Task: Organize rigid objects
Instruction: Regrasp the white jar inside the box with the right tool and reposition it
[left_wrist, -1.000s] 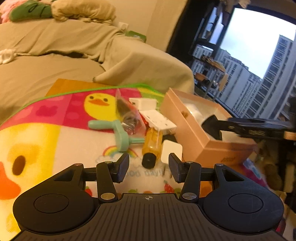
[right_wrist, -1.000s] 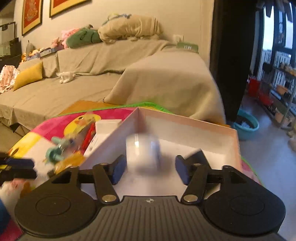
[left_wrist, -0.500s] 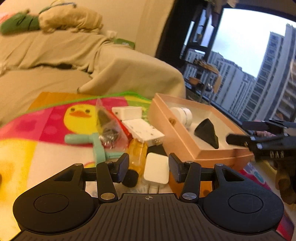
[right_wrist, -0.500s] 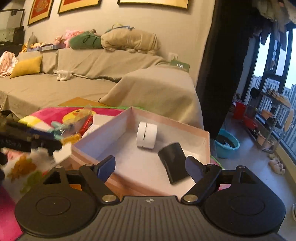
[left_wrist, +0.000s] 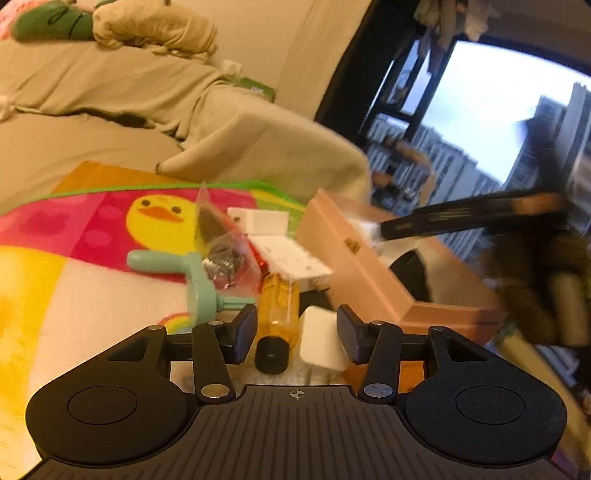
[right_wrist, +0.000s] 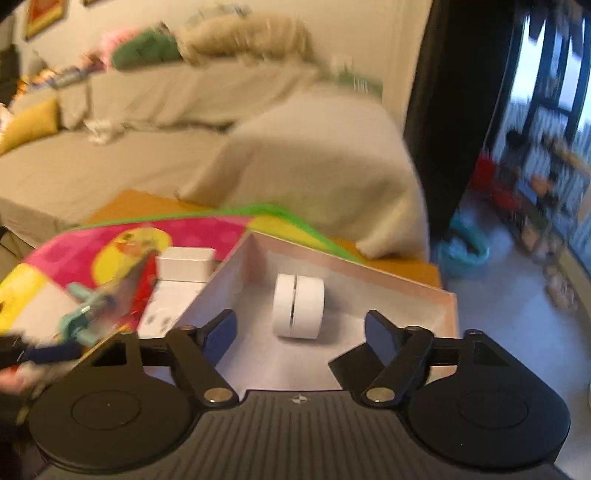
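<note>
1. Pink box (right_wrist: 424, 291) sits on the cartoon blanket (left_wrist: 92, 229), open. Already inside: white round case (right_wrist: 298, 305) standing on edge mid-floor, and a black wedge-shaped item (right_wrist: 354, 365) near the front wall, partly hidden by the right tool.
2. Still loose just left of the box: white square adapter (left_wrist: 321, 341), amber bottle with black cap (left_wrist: 277, 317), teal plastic handle (left_wrist: 195, 280), clear bag of small dark parts (left_wrist: 221, 251), two white blocks (left_wrist: 291, 254).
3. Left gripper (left_wrist: 295, 332): jaws apart, nothing held, bracketing both the bottle's cap end and the adapter.
4. Right gripper (right_wrist: 299, 332): spread wide, empty, low over the box interior.
5. Step, by my read: mid-sort, left side lining up its next pick. Next move calls for centring on one item only, then closing; both between the jaws risks a bad grab.
6. Versus half a second ago: right tool sits lower and nearer the box floor, view motion-blurred. The left tool's framing has shifted, with the bottle cap now between the jaws beside the adapter.
</note>
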